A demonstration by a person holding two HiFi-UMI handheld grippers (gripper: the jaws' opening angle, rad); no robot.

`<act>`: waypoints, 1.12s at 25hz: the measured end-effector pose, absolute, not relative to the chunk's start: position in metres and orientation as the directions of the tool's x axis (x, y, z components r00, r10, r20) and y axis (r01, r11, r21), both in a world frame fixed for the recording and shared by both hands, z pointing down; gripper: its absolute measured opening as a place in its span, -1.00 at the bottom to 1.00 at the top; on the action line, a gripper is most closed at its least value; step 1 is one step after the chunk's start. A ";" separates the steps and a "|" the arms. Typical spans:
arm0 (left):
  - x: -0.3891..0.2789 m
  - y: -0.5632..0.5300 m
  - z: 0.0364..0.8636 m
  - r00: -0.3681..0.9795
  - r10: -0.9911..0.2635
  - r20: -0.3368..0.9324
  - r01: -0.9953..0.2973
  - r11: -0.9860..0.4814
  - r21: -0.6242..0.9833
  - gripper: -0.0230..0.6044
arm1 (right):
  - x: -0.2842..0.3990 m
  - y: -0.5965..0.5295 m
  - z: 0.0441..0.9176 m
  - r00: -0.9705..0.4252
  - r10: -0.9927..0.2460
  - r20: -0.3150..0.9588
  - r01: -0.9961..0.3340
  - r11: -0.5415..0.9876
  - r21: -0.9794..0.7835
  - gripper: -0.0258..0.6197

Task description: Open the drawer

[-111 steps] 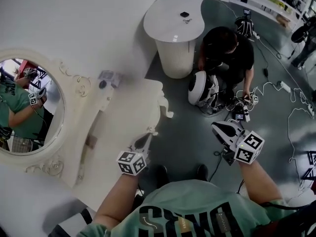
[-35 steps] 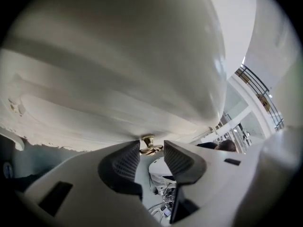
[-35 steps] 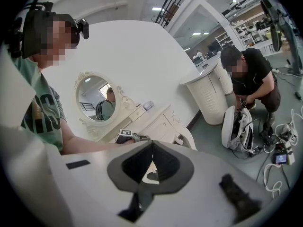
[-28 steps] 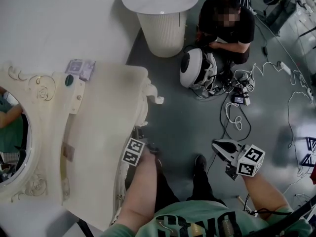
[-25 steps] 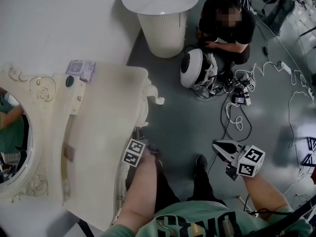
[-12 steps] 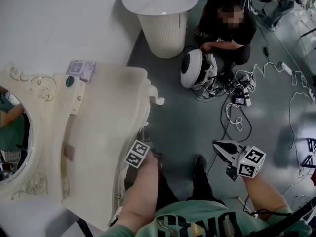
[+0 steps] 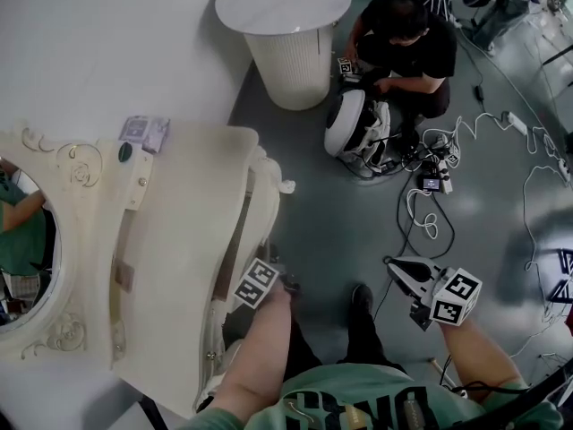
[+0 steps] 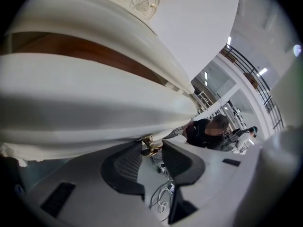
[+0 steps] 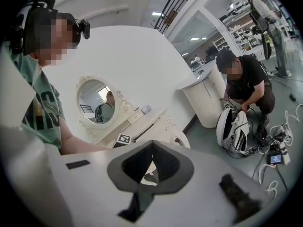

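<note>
The cream vanity [image 7: 170, 240] stands at the left of the head view. Its drawer [image 7: 266, 206] is pulled partly out, and a dark gap shows between the drawer front and the top. In the left gripper view, brown wood shows inside the drawer [image 8: 94, 56]. My left gripper [image 7: 269, 271] [image 8: 152, 150] is at the drawer front, under the table's edge. It is shut on the small brass handle [image 8: 150, 147], with the pads on either side of it. My right gripper [image 7: 398, 267] [image 9: 151, 145] hangs over the floor to the right, shut and holding nothing.
An oval mirror [image 7: 22, 231] tops the vanity, and small items [image 7: 143, 133] lie at its back corner. A round white pedestal table [image 7: 285, 7] stands beyond. A person [image 7: 407, 38] crouches by a white device [image 7: 354, 133], with cables [image 7: 430, 186] across the grey floor.
The drawer front has slid out from the vanity and a dark gap has opened behind it. My left gripper moved with it, away from the vanity. The right gripper barely shifted.
</note>
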State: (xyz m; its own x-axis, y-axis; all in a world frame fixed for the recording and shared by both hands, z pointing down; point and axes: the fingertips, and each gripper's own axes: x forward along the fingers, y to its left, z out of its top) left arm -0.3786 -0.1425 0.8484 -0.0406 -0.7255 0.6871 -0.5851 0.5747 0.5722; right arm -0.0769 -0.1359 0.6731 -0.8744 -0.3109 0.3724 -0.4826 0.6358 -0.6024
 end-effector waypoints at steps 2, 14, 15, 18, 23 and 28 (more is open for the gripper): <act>-0.371 -0.141 0.848 -0.033 -0.723 0.690 -0.593 0.570 0.569 -0.49 | -0.071 -0.135 0.671 -0.873 -0.317 0.371 -0.486 0.635 -0.601 -0.88; -0.334 -0.135 0.848 0.017 -0.716 0.698 -0.636 0.531 0.560 -0.51 | -0.040 -0.123 0.666 -0.864 -0.352 0.360 -0.503 0.622 -0.600 -0.88; -0.332 -0.134 0.848 0.021 -0.715 0.698 -0.637 0.529 0.561 -0.51 | -0.038 -0.122 0.666 -0.863 -0.356 0.359 -0.505 0.620 -0.600 -0.88; -0.325 -0.133 0.848 0.029 -0.714 0.700 -0.640 0.525 0.561 -0.51 | -0.034 -0.119 0.665 -0.861 -0.364 0.356 -0.509 0.618 -0.599 -0.88; -0.319 -0.131 0.848 0.040 -0.714 0.699 -0.649 0.513 0.561 -0.51 | -0.028 -0.112 0.664 -0.857 -0.374 0.353 -0.515 0.615 -0.597 -0.88; -0.313 -0.129 0.848 0.051 -0.714 0.699 -0.655 0.504 0.563 -0.52 | -0.023 -0.108 0.662 -0.855 -0.382 0.350 -0.518 0.615 -0.595 -0.88</act>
State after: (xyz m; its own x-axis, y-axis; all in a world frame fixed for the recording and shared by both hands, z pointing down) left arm -0.3127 -0.1293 0.8475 0.0511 -0.7137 0.6986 -0.6554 0.5038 0.5627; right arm -0.0233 -0.1076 0.6622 -0.8553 -0.3819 0.3502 -0.5180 0.6146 -0.5949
